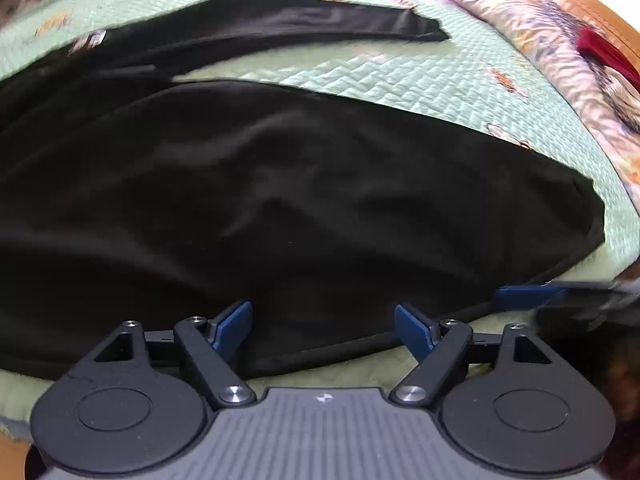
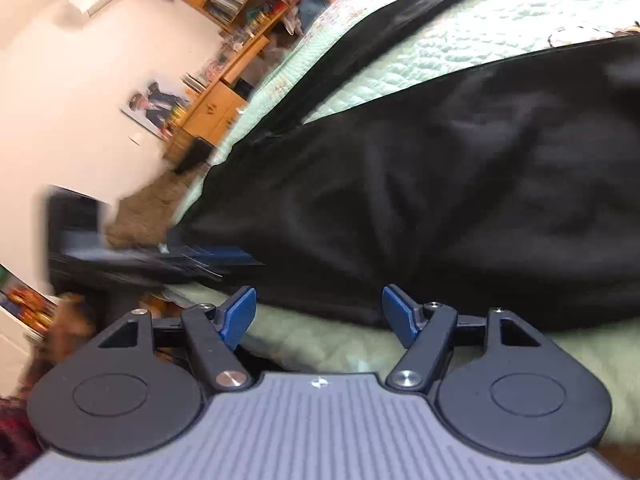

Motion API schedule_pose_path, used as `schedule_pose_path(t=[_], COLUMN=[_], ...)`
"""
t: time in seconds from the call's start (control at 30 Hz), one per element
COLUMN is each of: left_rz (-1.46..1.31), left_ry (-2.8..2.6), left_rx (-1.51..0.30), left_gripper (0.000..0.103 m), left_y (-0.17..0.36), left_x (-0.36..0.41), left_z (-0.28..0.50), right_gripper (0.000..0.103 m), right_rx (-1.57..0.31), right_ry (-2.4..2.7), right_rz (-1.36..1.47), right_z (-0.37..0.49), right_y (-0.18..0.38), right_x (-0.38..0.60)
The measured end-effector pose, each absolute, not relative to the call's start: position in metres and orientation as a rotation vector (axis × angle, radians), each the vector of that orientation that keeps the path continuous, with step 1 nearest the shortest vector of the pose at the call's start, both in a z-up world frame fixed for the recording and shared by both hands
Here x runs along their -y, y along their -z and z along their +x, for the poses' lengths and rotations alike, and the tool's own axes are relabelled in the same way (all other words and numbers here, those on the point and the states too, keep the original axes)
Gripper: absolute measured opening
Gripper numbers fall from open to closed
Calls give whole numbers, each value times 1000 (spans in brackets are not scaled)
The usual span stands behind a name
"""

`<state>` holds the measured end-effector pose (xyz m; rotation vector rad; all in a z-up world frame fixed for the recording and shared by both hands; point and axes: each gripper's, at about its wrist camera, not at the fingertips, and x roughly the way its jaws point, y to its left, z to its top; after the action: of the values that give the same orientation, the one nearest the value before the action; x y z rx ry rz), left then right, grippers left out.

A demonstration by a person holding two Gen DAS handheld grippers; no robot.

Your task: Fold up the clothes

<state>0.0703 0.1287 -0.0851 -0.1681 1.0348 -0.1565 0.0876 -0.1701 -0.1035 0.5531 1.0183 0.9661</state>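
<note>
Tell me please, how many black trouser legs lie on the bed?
2. The near leg spreads wide just beyond the open left gripper. The far leg stretches narrow across the green quilt behind it. Their far ends run out of view.

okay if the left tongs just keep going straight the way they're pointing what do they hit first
Most likely the black garment spread on the green quilt. The left tongs stand open just above its near hem, pointing down at the cloth; nothing else shows in between, though depth is hard to judge.
</note>
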Motion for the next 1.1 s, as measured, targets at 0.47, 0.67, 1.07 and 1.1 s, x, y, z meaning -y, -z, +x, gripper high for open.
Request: schedule_pose_path(t=[0.47, 0.67, 1.07, 1.1], left_rz=[-275, -244, -279, -275], left_ry=[135, 135, 128, 128], left_rx=[-1058, -1059, -1068, -1067], left_gripper=[98, 99, 100, 100], left_y=[84, 86, 84, 84], left_x=[-134, -132, -136, -135], left_z=[76, 76, 76, 76], right_gripper=[72, 93, 100, 100], right_rx=[-806, -754, -878, -888], right_ry=[-274, -307, -251, -263], right_rz=[1051, 1257, 948, 904], right_z=[56, 70, 81, 87], right_y=[116, 154, 103, 100], right_x=[389, 382, 341, 335])
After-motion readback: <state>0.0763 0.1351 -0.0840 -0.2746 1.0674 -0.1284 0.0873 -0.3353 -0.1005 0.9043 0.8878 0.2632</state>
